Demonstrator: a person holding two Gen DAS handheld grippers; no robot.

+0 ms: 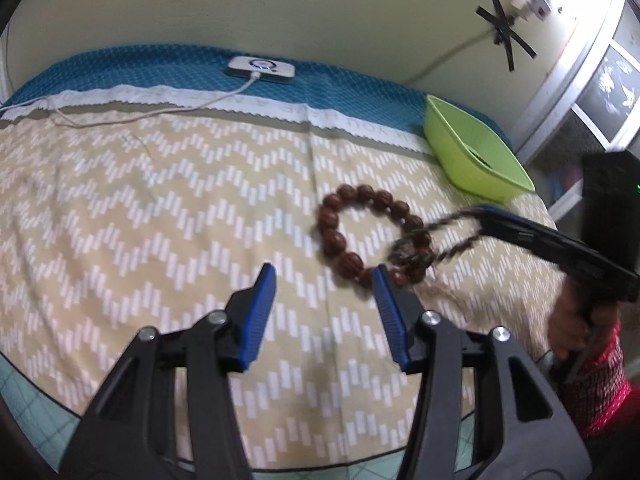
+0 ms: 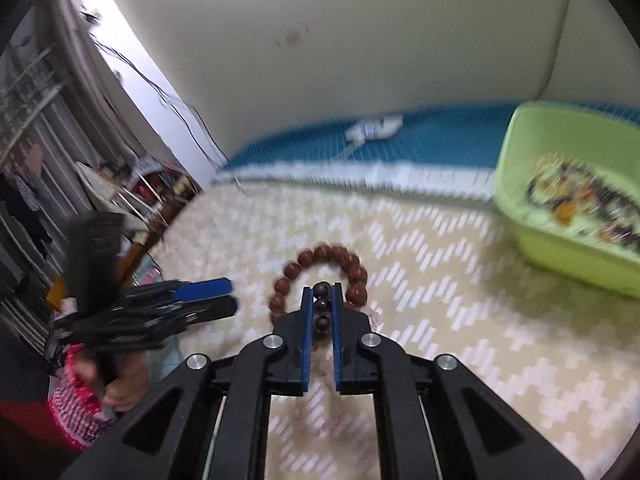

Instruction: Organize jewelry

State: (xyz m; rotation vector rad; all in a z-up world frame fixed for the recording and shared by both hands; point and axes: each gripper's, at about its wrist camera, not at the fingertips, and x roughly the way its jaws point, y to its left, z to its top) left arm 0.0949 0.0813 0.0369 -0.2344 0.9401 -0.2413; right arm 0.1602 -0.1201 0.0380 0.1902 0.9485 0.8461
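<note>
Dark little beads on a floppy, light string (image 2: 321, 307) sit pinched between the right gripper (image 2: 321, 300)'s pressed-together jaws, while the hard, bumpy brown bracelet (image 1: 352, 232) lies just beyond the left gripper (image 1: 324, 280)'s spread, empty jaws, easiest to pinch across one bead.

We see our left gripper (image 1: 324, 280) and right gripper (image 2: 322, 292): black frames, blue ribbed pads, silver screws; lower right, a red-and-white patterned sleeve (image 1: 604, 376).

Bracelet (image 1: 360, 232) lies on cloth (image 1: 160, 220), basin (image 1: 472, 152) behind it.
</note>
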